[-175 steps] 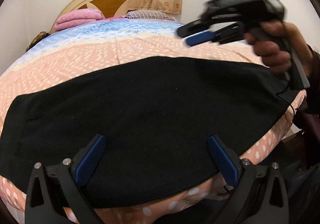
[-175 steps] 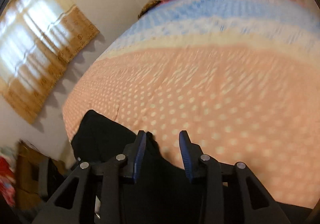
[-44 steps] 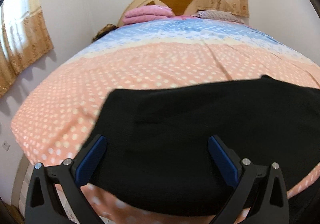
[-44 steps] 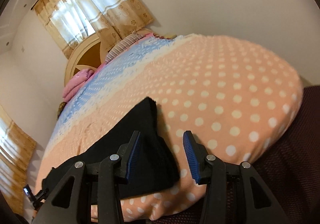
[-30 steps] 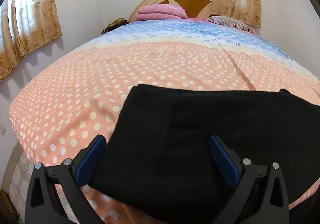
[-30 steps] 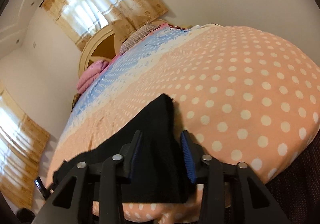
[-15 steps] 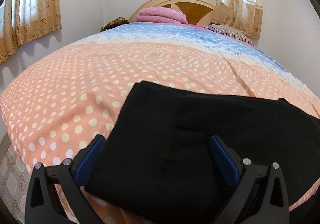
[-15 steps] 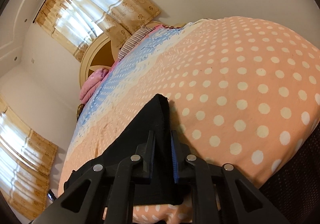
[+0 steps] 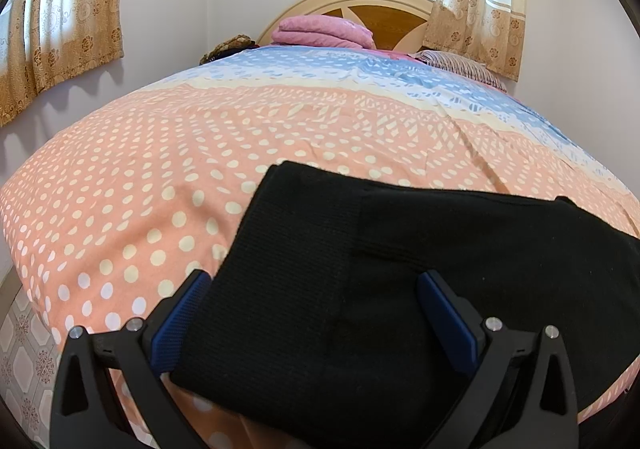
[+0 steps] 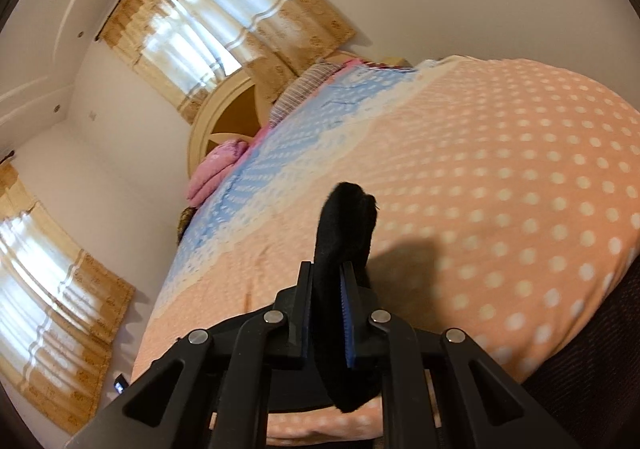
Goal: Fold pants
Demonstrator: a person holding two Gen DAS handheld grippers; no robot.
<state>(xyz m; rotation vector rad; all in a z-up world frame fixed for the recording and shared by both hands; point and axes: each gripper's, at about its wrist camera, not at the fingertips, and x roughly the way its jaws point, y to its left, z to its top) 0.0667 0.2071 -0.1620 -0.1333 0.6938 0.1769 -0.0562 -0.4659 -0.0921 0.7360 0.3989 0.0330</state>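
Observation:
The black pants [image 9: 400,269] lie folded lengthwise on the near edge of the polka-dot bed cover [image 9: 160,177]. My left gripper [image 9: 316,313] is open, its blue pads on either side of the pants' left end, just above the cloth. My right gripper [image 10: 325,309] is shut on the other end of the black pants [image 10: 344,225] and holds it lifted off the bed cover [image 10: 500,189], casting a shadow on it. The cloth sticks up between the fingers.
Folded pink blankets [image 9: 324,31] and a striped pillow [image 9: 460,65] lie by the wooden headboard [image 9: 384,5]. Curtained windows are on two walls. Tiled floor [image 9: 24,349] shows below the bed's left corner. A dark maroon surface [image 10: 592,369] lies beside the bed.
My right gripper has closed on the pants' end and lifted it off the bed. My left gripper has moved in slightly over the pants' left end, still open.

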